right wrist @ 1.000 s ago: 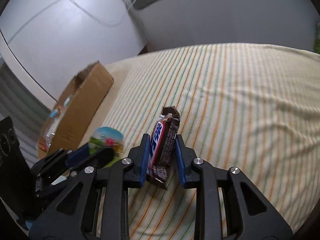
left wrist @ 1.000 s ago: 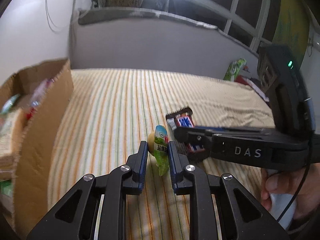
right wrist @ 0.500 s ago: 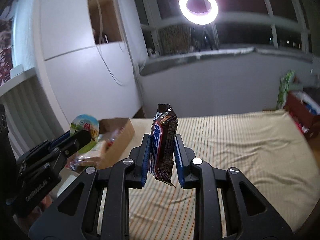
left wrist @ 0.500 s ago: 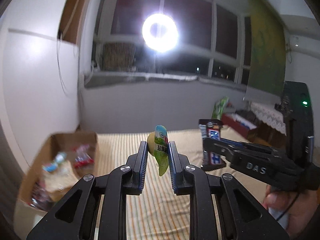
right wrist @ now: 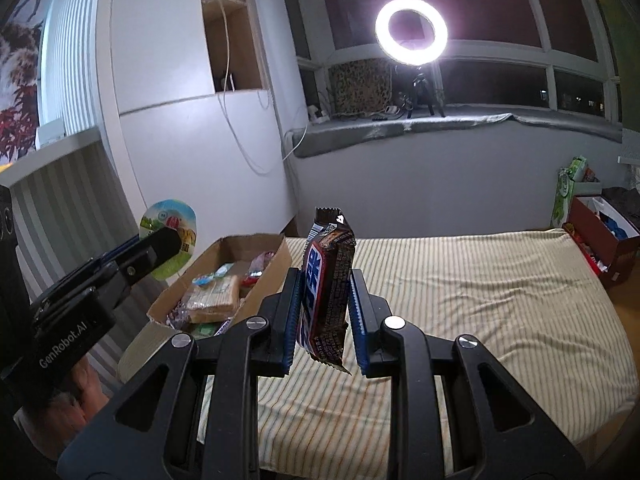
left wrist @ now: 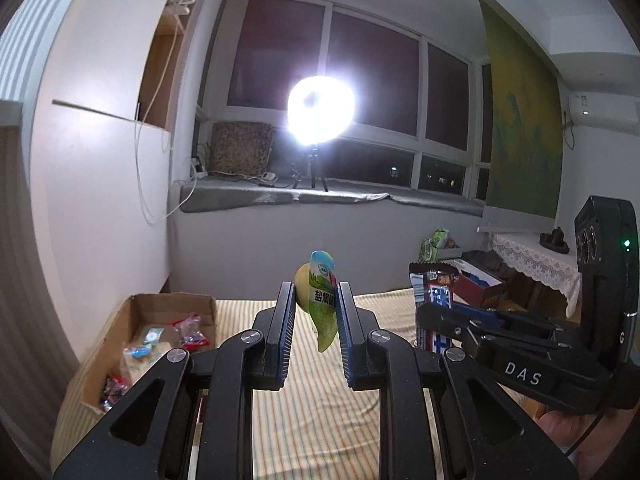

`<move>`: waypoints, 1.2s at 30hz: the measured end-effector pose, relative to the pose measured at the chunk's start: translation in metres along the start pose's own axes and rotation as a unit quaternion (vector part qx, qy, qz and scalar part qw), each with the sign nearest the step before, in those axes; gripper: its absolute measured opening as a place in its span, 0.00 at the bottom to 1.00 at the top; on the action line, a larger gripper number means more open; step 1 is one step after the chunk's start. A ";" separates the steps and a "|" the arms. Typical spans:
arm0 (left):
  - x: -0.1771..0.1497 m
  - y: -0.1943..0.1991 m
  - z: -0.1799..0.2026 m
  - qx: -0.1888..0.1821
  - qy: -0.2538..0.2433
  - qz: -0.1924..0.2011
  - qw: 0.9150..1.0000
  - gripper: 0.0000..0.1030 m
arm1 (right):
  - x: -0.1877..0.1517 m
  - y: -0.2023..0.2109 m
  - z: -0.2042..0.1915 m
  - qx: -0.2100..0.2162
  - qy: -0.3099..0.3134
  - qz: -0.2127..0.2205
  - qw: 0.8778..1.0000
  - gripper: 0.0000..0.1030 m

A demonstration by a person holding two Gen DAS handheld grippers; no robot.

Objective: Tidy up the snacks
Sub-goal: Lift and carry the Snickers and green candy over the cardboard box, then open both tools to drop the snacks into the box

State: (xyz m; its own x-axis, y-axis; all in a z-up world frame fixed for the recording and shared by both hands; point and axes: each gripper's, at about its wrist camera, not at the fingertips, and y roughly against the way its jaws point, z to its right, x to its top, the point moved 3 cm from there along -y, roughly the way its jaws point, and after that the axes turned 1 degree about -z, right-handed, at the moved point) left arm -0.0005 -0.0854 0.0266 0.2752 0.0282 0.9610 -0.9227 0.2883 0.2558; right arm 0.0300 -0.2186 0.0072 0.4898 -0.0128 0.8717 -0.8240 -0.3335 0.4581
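Two raised grippers: left gripper (left wrist: 316,312) on egg pouch (left wrist: 322,300), right gripper (right wrist: 325,312) on chocolate bar (right wrist: 326,284).

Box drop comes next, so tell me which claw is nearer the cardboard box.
Left. The left claw, holding the green snack packet, sits beside the cardboard box. The right claw, holding the chocolate bar, is farther toward the bed's middle.

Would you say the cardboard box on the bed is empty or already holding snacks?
Already holding snacks. The open-topped cardboard box shows several wrapped packets inside, with room left; both views agree.
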 end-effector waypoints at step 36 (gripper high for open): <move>-0.032 -0.009 -0.178 0.164 0.084 -0.028 0.983 0.18 | -0.004 -0.169 -0.138 0.133 0.070 -0.096 0.984 0.24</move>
State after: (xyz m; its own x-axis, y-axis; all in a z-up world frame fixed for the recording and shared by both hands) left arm 0.0471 0.0813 -0.0251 0.3428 0.1859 0.9209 -0.9348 -0.0293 0.3539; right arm 0.1280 -0.0320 -0.0492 0.5695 0.1989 0.7976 -0.6076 -0.5516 0.5714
